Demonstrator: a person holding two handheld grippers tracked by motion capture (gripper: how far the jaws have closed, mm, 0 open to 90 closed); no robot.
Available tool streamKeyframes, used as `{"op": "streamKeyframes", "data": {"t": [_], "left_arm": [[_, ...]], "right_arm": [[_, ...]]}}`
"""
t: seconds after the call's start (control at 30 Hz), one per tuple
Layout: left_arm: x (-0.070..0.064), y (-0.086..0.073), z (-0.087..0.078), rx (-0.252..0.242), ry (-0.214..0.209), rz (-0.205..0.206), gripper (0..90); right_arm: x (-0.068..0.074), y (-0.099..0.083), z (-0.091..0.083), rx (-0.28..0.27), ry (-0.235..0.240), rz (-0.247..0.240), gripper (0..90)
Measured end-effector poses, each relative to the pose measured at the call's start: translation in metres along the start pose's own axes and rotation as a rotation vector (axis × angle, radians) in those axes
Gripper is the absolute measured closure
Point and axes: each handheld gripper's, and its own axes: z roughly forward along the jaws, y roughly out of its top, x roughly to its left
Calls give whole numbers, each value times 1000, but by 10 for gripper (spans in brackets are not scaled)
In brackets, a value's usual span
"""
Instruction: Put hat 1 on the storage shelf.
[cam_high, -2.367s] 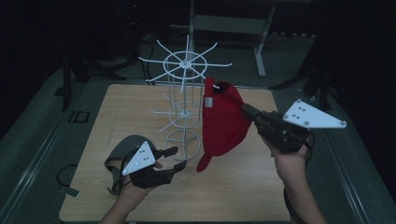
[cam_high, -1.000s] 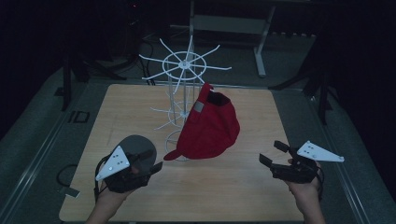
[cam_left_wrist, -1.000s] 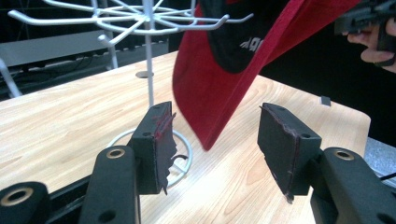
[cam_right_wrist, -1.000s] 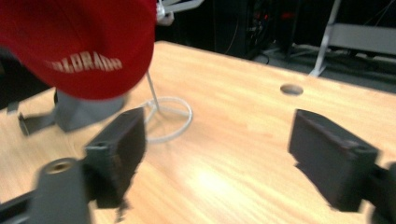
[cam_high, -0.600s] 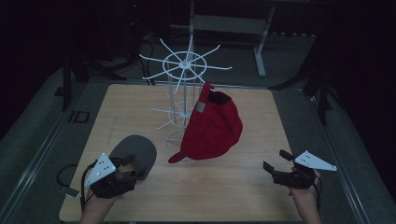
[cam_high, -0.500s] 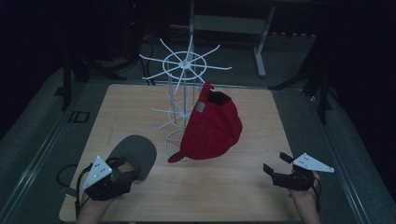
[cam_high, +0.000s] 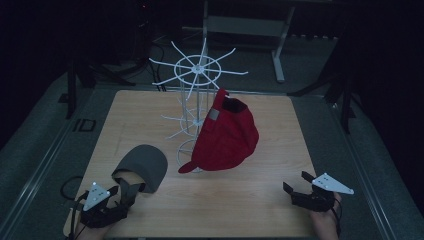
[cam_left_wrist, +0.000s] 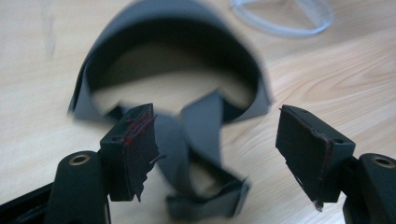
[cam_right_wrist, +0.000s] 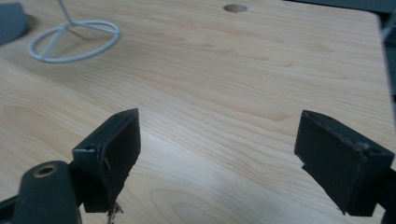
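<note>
Count: 2 caps, 1 wire rack, 2 grippers, 1 table.

Grey cap (cam_high: 142, 167) lies on the wood table (cam_high: 250, 200) at approx 8 o'clock from the rack base, brim side up, soft fabric, curved dome; its strap ends trail toward the near edge. Left gripper (cam_high: 117, 200) sits at the table's near-left corner, approx 7 o'clock of the tabletop, jaws wide apart, holding nothing. In the left gripper view the grey cap (cam_left_wrist: 173, 93) lies just ahead, its strap (cam_left_wrist: 201, 158) running down between the two black pads without clear contact w/ either; slightly blurred.

Red cap (cam_high: 225, 137) hangs on the white wire rack (cam_high: 197, 75) near table centre, brim low, pointing approx 7 o'clock; cloth, w/ a small grey patch at the back.

Right gripper (cam_high: 300, 185) is at approx 5 o'clock, near the front-right edge, jaws spread wide, empty. Right gripper view: bare, pale wood grain between the pads, rack's round wire base (cam_right_wrist: 74, 39) at 11 o'clock, a small hole (cam_right_wrist: 235, 8) near the far edge. Open room across the front and right of the table.
</note>
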Motion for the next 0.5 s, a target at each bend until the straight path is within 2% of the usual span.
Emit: {"op": "streamKeyframes", "data": {"t": [0.07, 0.3, 0.43, 0.5], "left_arm": [[0, -3, 3, 23, 13, -22, 293], [2, -10, 12, 95, 31, -50, 293], [-2, -12, 16, 122, 38, -38, 328], [-5, -11, 16, 128, 53, -21, 405]], "right_arm": [[-1, -4, 1, 5, -17, 2, 143], [-4, -17, 4, 40, -32, 8, 143], [-6, -20, 6, 46, -32, 17, 143], [-7, -21, 6, 48, -34, 20, 143]]}}
